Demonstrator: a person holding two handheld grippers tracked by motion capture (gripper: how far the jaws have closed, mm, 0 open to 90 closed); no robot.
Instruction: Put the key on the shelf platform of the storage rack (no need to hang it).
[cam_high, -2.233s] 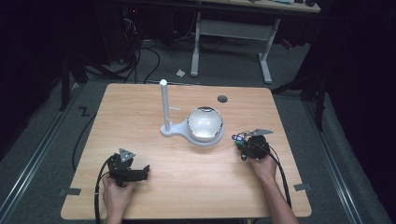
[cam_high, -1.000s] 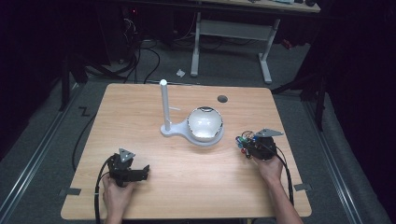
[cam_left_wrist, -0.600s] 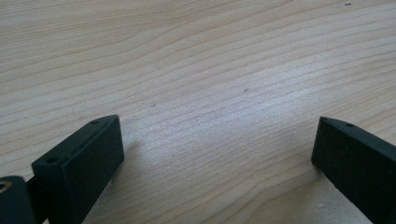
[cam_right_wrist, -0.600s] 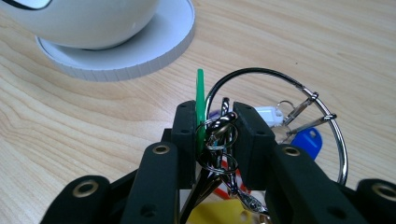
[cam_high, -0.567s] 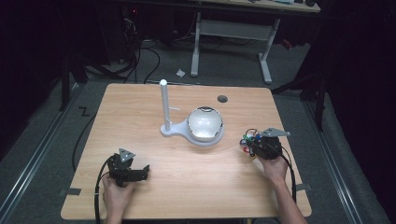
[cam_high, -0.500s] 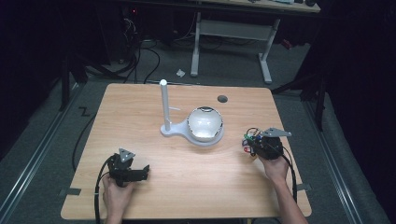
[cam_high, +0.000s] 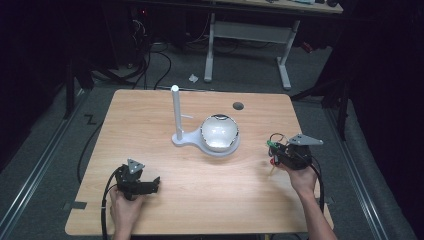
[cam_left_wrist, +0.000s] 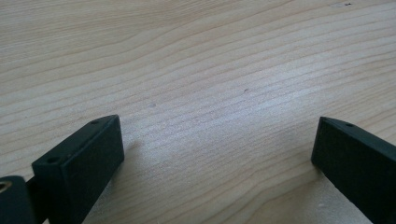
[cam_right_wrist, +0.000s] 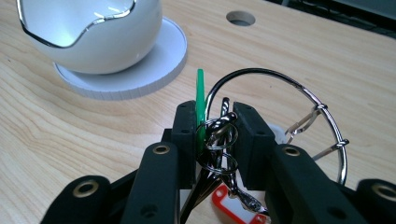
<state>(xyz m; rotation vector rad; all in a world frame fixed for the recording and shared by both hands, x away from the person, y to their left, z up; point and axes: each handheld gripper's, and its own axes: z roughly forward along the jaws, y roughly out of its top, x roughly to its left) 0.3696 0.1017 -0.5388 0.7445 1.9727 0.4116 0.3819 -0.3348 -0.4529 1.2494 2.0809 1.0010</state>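
A bunch of key rings (cam_right_wrist: 218, 135) with a green tag (cam_right_wrist: 201, 93), a red tag (cam_right_wrist: 229, 203) and a large wire loop (cam_right_wrist: 254, 71) sits between the jaws of my right gripper (cam_right_wrist: 217, 112), which is shut on it. In the high view, the right gripper (cam_high: 277, 150) is lifted off the table at the right, beside the white egg-shaped bowl (cam_high: 219, 132). The bowl (cam_right_wrist: 88, 28) rests on a white round base (cam_right_wrist: 154, 60) joined to an upright white post (cam_high: 175, 112). My left gripper (cam_high: 150, 186) lies on the table at the front left, jaws open (cam_left_wrist: 219, 144) over bare wood.
A round cable hole (cam_high: 238, 105) lies in the wooden table (cam_high: 150, 130) behind the bowl. Cables and a desk frame (cam_high: 250, 35) stand on the floor beyond the far edge.
The right gripper has moved right, away from the bowl, and lifted a little with the key rings in it. The left gripper has stayed put.
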